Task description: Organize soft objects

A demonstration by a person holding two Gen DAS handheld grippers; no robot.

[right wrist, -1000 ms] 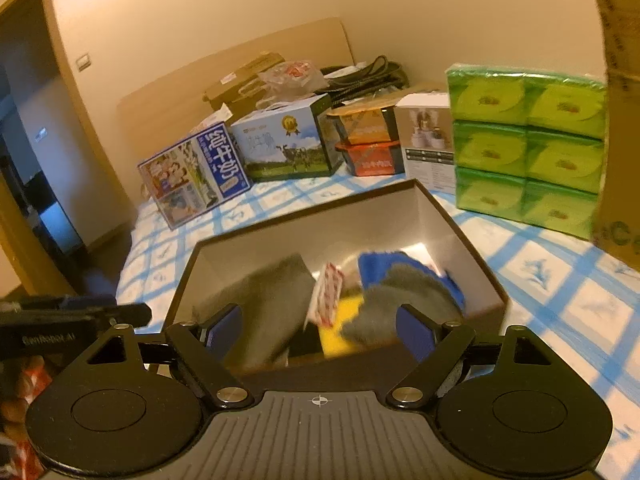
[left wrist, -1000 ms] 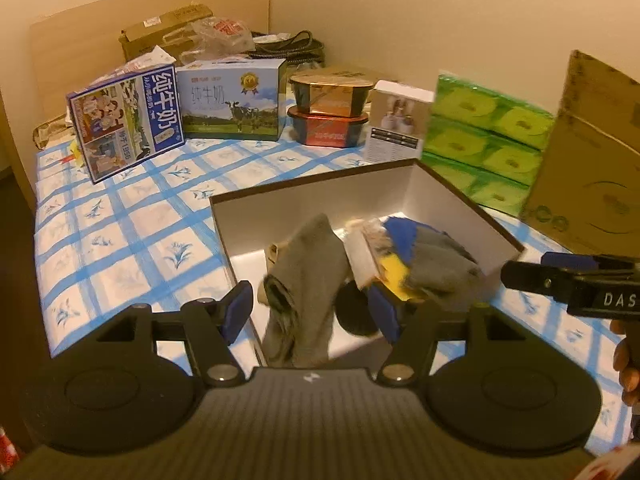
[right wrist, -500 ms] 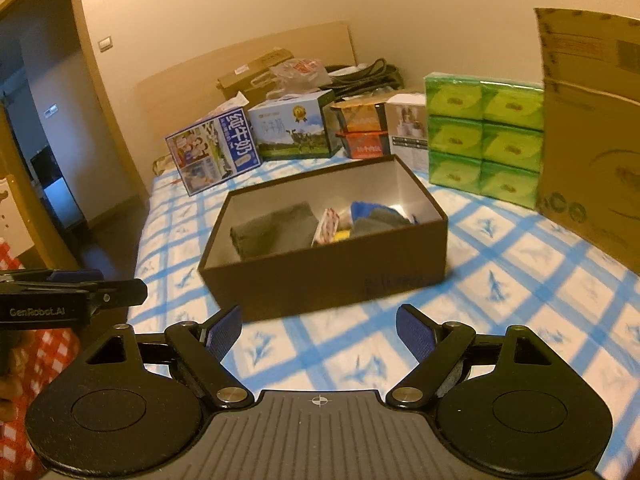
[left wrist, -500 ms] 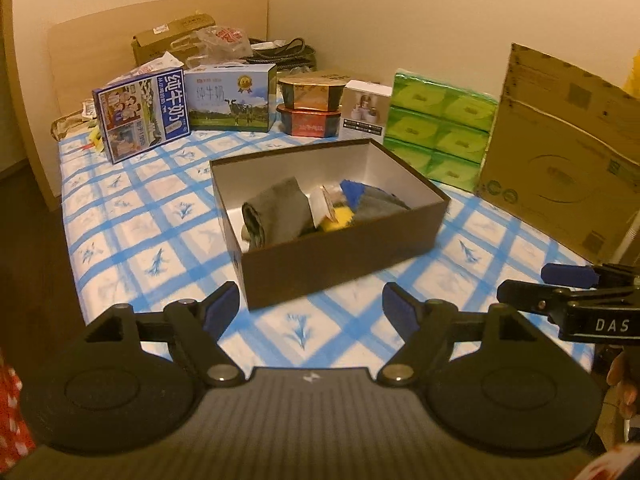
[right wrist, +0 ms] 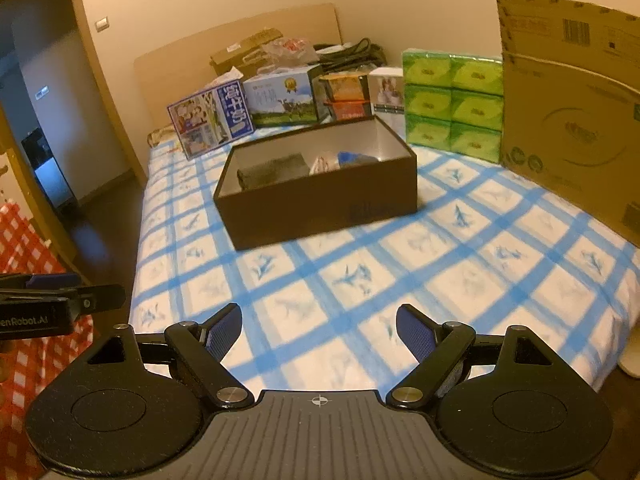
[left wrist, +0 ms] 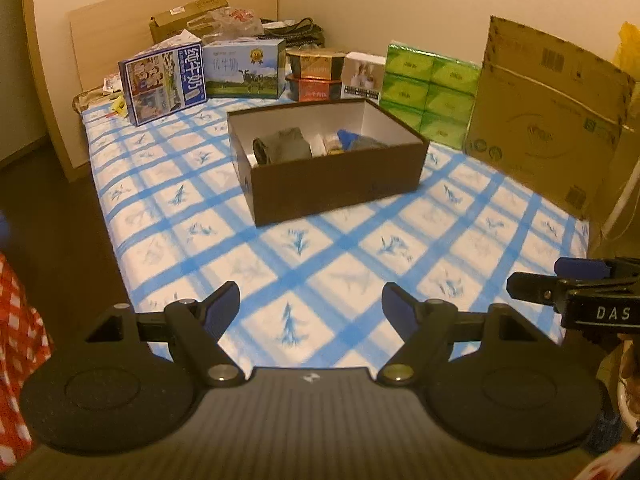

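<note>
Nearest the cameras, the left gripper (left wrist: 311, 304) and the right gripper (right wrist: 319, 328) are both held over the near end of the bed with jaws released and spread wide, nothing between their blue-padded fingers (left wrist: 224, 305); each gripper also appears at the edge of the other's view. Below them lies the blue-and-white checked bedsheet with a leaf print (left wrist: 340, 248), bare from the grippers up to the box. Mid-bed stands the open dark brown cardboard box with a pale interior (left wrist: 340, 182), well apart from both grippers. Inside it lie the soft objects: a folded grey-olive cloth (left wrist: 286, 148) at the left, and at the right a small bundle with blue fabric (left wrist: 350, 136) and grey fabric, with a pale packet-like item (right wrist: 320, 165) between; the box's near wall hides their lower parts. To the right, a large flattened tan cardboard carton (left wrist: 548, 116) stands upright along the bed's edge. Beyond the box, from right to left, stand a green multipack of tissue packets (left wrist: 430, 94), a small white printed box (left wrist: 362, 74), two stacked orange-and-black containers (left wrist: 316, 76), a blue-and-green milk carton case (left wrist: 242, 68) and a tilted blue illustrated case (left wrist: 164, 82). Farthest, bags and a brown carton lean against the pale wooden headboard (left wrist: 120, 20).
</note>
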